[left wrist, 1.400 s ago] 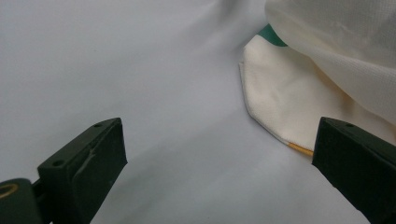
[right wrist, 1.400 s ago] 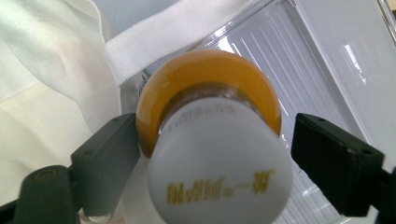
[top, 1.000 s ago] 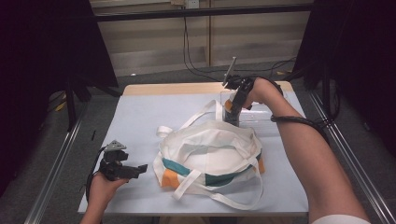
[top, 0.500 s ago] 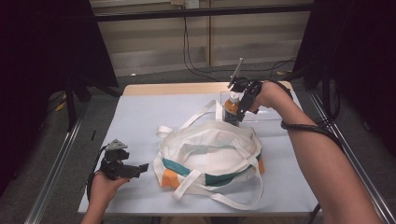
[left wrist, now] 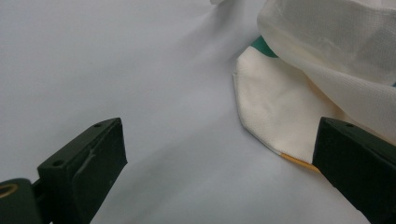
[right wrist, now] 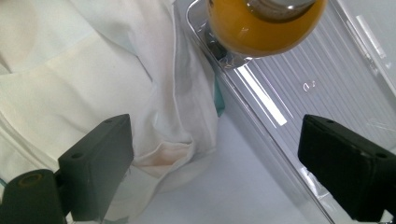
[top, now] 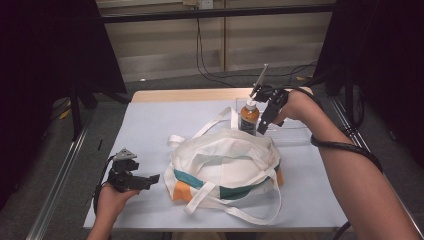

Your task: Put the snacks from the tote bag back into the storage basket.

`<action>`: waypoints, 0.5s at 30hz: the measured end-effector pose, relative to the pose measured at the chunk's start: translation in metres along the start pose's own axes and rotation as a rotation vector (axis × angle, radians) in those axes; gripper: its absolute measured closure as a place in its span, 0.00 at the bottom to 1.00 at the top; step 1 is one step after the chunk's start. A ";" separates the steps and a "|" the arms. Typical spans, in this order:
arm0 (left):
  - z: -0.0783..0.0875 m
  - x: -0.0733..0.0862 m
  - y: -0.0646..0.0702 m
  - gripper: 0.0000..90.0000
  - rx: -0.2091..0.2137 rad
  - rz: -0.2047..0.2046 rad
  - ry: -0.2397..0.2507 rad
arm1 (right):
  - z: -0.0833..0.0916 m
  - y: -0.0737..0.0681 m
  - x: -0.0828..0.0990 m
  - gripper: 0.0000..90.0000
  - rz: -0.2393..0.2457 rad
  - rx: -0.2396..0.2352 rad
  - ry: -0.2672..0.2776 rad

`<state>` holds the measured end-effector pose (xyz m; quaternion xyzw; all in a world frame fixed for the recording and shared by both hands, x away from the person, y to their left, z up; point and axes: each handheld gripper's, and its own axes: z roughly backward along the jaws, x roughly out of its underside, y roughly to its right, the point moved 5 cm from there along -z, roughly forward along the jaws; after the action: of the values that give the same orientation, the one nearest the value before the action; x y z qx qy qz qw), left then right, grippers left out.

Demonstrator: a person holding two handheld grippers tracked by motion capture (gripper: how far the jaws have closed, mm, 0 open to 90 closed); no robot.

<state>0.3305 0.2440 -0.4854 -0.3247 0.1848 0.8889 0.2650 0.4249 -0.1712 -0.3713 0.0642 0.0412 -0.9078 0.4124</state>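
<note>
- Right tool [top: 264, 116] hangs open beside the bottle [top: 248, 116], nothing btwn jaws. Bottle stands upright in a clear tray [top: 295, 131] at the far right of the tabletop [top: 150, 125], just behind the bag [top: 225, 165].
- Left tool [top: 150, 178] rests low near the bag's left edge, jaws wide, nothing gripped.
- We'd say the step is taking the bottle: come in level w/ the body, below the cap, squeeze square so it won't tip.
- Bottle: amber, glossy, round, slippery. Tray: ribbed plastic. Bag: soft white cloth, teal/orange trim, floppy straps.
</note>
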 end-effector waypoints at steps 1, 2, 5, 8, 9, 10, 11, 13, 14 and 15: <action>0.001 0.000 0.000 0.03 0.002 -0.001 -0.006 | 0.001 0.000 0.001 0.11 0.003 0.004 -0.004; 0.001 0.000 -0.001 0.03 -0.001 -0.001 -0.004 | 0.001 -0.002 0.002 0.11 0.000 -0.001 -0.003; 0.001 0.000 -0.001 0.03 -0.003 0.002 -0.004 | 0.002 -0.003 0.005 0.11 0.014 0.005 0.000; 0.001 0.000 -0.001 0.03 -0.009 -0.002 -0.003 | 0.004 -0.006 0.009 0.11 0.010 0.003 -0.003; 0.001 0.000 -0.001 0.03 -0.008 -0.003 -0.004 | 0.004 -0.007 0.010 0.11 0.005 0.001 -0.002; 0.001 0.000 -0.001 0.03 -0.008 -0.003 -0.006 | 0.004 -0.007 0.011 0.11 0.013 0.003 -0.007; 0.000 0.000 -0.001 0.03 -0.005 -0.002 -0.003 | 0.004 -0.007 0.013 0.11 0.012 0.004 -0.001; 0.000 0.000 -0.001 0.03 -0.006 -0.004 -0.007 | 0.004 -0.009 0.015 0.11 0.006 0.000 -0.003; 0.000 0.001 -0.001 0.03 -0.004 -0.009 -0.013 | 0.003 -0.009 0.017 0.11 0.015 0.001 -0.004; 0.000 0.001 -0.001 0.03 -0.006 -0.011 -0.014 | 0.003 -0.010 0.018 0.11 0.011 0.000 -0.009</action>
<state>0.3305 0.2451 -0.4856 -0.3202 0.1782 0.8903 0.2703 0.4050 -0.1784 -0.3706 0.0606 0.0389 -0.9058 0.4174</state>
